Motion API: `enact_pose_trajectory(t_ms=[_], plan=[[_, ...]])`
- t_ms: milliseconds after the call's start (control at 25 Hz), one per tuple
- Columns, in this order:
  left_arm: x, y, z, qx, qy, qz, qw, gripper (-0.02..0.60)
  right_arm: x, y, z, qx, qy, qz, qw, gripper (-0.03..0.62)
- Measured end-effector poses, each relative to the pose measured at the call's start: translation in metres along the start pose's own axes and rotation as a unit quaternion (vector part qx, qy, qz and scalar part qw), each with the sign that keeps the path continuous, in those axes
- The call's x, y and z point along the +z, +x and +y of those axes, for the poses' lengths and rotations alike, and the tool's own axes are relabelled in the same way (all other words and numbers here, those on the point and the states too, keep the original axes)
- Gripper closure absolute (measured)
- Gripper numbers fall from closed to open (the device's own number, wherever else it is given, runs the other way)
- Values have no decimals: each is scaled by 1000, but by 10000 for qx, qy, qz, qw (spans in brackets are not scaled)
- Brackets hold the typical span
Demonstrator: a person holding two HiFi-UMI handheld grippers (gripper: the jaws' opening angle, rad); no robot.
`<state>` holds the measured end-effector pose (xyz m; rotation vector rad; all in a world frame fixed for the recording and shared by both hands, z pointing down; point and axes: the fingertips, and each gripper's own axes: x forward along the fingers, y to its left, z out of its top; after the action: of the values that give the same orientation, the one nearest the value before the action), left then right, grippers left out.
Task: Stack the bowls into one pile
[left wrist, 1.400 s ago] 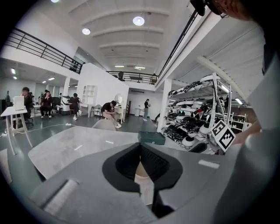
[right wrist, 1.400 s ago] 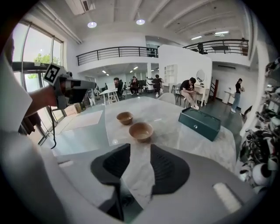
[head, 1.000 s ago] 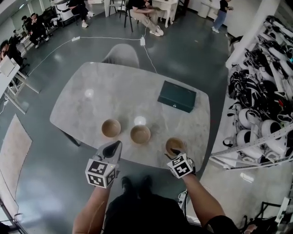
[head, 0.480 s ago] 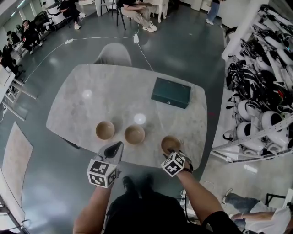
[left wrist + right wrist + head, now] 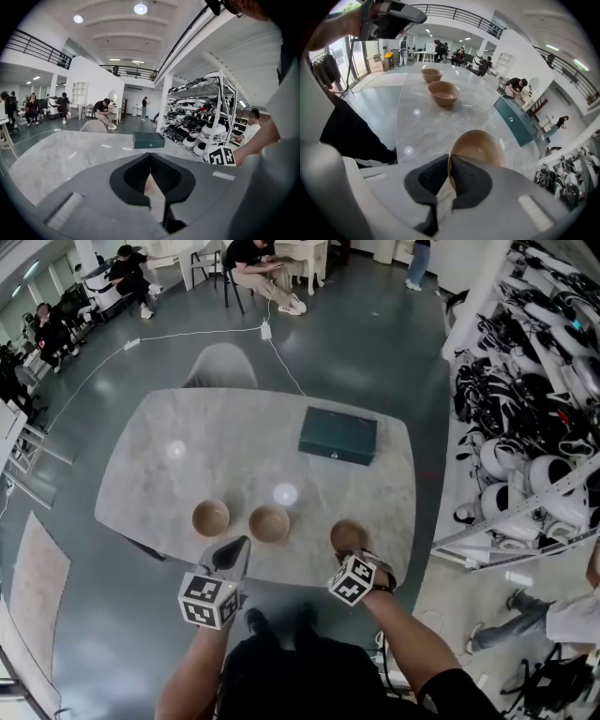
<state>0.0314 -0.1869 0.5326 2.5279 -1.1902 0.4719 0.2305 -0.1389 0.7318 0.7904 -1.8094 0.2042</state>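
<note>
Plainly, three round, light-brown bowls with smooth, matt walls stand upright in a row along the near side of the pale marbled tabletop [image 5: 234, 446]. The left bowl [image 5: 210, 517] and the middle bowl [image 5: 269, 523] are just beside each other, and the right bowl [image 5: 348, 536] is set further off, near the tabletop's near right corner.

The right tool [image 5: 449, 171] points steeply down at the right bowl. Its jaws have just been closing and clench that bowl's near rim, one dark pad inside the wall and one outside. I cannot tell whether the bowl's base is touching the tabletop.

The left tool [image 5: 150, 177] is clenched on nothing, jaws together. It hovers off the tabletop's near edge, in front of the left and middle bowls and touching neither.

The cube on each tool carries black-and-white square markers — patterns, not words.

A dark green rectangular box [image 5: 338, 435] lies flat at the far right, well apart from the bowls.
</note>
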Motion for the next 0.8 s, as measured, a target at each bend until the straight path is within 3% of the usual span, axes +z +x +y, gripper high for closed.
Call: enact_pose_trajectory(t_ms=[280, 800], plan=[[8, -19, 31, -81, -68, -214, 9997, 571, 39, -26, 0, -270, 34, -126, 9996, 577], [0, -93, 133, -168, -143, -374, 9991, 571, 179, -44, 48, -641, -400, -347, 9965, 577]])
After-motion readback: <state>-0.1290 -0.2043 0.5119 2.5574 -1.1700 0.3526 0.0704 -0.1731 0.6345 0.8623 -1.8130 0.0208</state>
